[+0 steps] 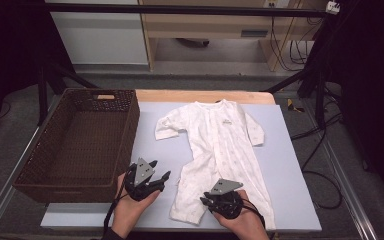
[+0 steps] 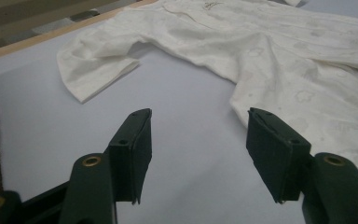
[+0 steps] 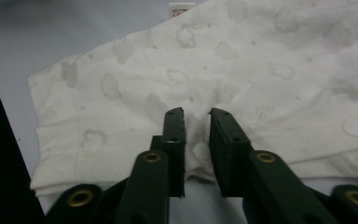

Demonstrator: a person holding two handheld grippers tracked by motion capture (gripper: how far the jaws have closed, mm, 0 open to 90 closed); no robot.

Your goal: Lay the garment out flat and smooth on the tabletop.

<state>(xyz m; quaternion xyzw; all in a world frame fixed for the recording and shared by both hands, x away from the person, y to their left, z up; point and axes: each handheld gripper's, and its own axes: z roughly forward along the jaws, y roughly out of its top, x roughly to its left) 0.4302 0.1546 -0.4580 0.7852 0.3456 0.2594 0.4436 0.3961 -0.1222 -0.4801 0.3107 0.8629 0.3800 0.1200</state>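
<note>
Right gripper (image 3: pixel 196 116) sits at the hem of a leg of the white baby romper (image 1: pixel 220 150), near the front edge of the table; jaws narrow, w/ a small fold of cloth bunched between them, so it looks like it's pinching the romper, tho the grip seems shallow. Left gripper (image 2: pixel 198 123) has its jaws wide, holding nothing, hovering over bare table mat just left of the romper's other leg.

Largest first: table w/ pale blue mat (image 1: pixel 290 165) carries everything. Brown wicker basket (image 1: pixel 80 140) takes the left side, its long edge just beside the mat's left part, empty inside. Romper lies flat, face up, across the mat's middle, collar toward the far edge, legs toward the front edge, sleeves spread out.

Step in hand, as I judge it: get both leg hems gripped to fold or lift. To do it well: right gripper should bite deeper, thru both layers, not just a surface pucker. Left gripper should move right to the near leg hem, come in low & flat, close on the edge. Then lift both evenly so cloth doesn't skew
</note>
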